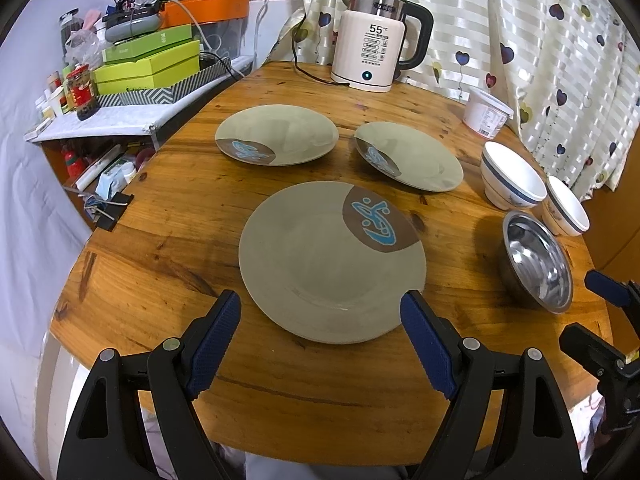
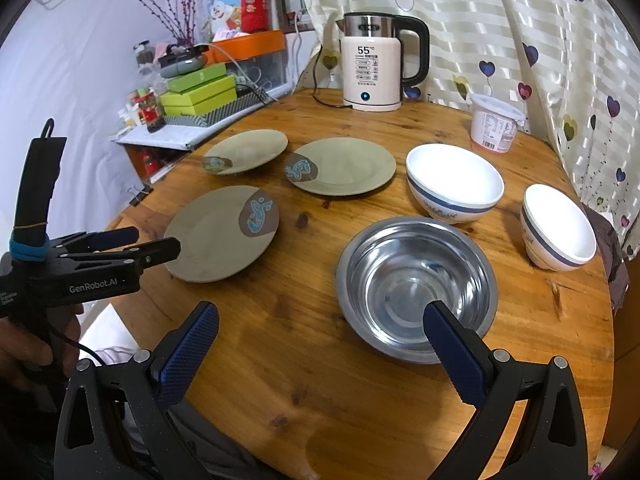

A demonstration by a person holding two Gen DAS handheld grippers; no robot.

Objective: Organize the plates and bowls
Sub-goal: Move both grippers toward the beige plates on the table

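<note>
Nothing stacked yet: three plates lie apart mid-frame in the left view, three bowls sit separately right of centre in the right view, and left gripper and right gripper both gape wide, empty.

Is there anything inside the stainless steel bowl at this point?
Nothing shows inside the stainless steel bowl: only bare, reflective metal. The right tongs are open, and one fingertip covers a small part of the near rim, so that spot is hidden.
</note>
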